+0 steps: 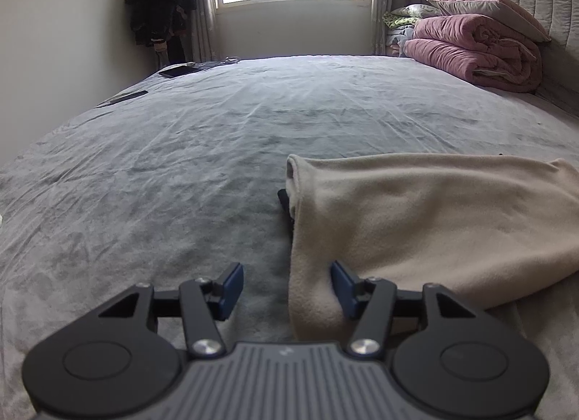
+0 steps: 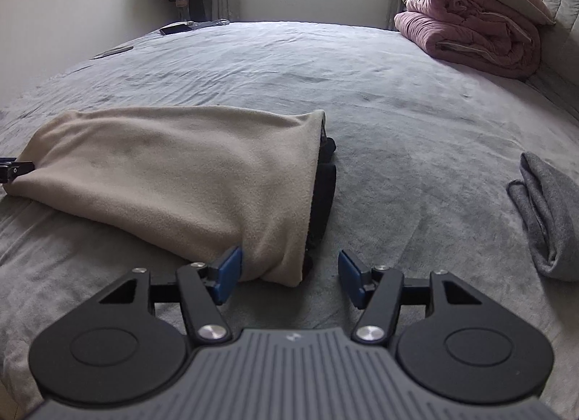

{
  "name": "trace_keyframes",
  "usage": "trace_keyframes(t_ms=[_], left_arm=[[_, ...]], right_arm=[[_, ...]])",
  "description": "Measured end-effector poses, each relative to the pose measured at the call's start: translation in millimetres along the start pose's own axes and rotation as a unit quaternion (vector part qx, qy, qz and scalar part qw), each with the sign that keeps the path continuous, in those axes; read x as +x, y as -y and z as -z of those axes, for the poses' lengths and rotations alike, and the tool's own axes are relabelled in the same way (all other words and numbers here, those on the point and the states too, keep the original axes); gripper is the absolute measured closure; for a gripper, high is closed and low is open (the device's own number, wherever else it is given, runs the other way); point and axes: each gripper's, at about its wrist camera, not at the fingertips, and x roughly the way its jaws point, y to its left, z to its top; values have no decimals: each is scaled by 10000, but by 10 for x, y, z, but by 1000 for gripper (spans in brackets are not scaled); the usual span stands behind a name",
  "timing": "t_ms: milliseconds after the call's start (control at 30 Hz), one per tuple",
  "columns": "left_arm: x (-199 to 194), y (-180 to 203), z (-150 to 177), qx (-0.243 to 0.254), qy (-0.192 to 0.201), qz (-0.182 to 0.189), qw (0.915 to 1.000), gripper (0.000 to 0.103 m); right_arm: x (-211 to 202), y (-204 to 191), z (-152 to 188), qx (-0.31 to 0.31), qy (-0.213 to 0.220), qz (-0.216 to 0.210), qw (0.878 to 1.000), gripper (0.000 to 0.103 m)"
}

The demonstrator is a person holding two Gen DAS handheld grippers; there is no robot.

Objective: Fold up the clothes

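Note:
A folded beige fleece garment (image 1: pixel 416 217) lies on the grey bed sheet (image 1: pixel 217 138), with a dark layer (image 1: pixel 286 203) peeking out at its left edge. My left gripper (image 1: pixel 287 270) is open at the garment's near left corner; the cloth rests against the right pad (image 1: pixel 342 282) and the left pad stands clear of it. In the right wrist view the same garment (image 2: pixel 173 166) stretches leftward, black fabric (image 2: pixel 324 188) showing at its right edge. My right gripper (image 2: pixel 289 257) is open around the near right corner, cloth beside the left pad (image 2: pixel 229 271). The left gripper's tip (image 2: pixel 11 170) shows at the far left.
A folded grey garment (image 2: pixel 550 217) lies to the right on the bed. A rolled pink quilt (image 2: pixel 470 33) and pillow sit by the headboard (image 1: pixel 550 11). A flat dark device (image 1: pixel 177 71) and a slim dark object (image 1: pixel 126 97) lie near the far left edge. Dark clothes (image 1: pixel 159 0) hang in the corner.

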Motion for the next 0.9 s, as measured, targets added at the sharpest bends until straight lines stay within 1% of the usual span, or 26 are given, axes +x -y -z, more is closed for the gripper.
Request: trace_keyframes(t_ms=[200, 333, 467, 533, 700, 900], left_arm=[[-31, -32, -36, -16, -13, 2, 10000, 46], [-139, -21, -69, 104, 84, -113, 9998, 46], [-165, -71, -72, -1, 46, -82, 10000, 46], [-143, -84, -64, -31, 5, -72, 10000, 46], [-109, -42, -44, 107, -22, -140, 9998, 46], [-62, -88, -34, -53, -121, -84, 9999, 45]], right_arm=[[-18, 10, -22, 17, -30, -23, 10000, 43], [-40, 57, -34, 93, -53, -60, 9999, 43], [-119, 24, -66, 146, 85, -119, 9998, 47], [-140, 22, -78, 173, 143, -110, 9997, 47], [-73, 267, -80, 971, 7, -230, 9950, 47], [-39, 169, -56, 670, -131, -49, 9977, 47]])
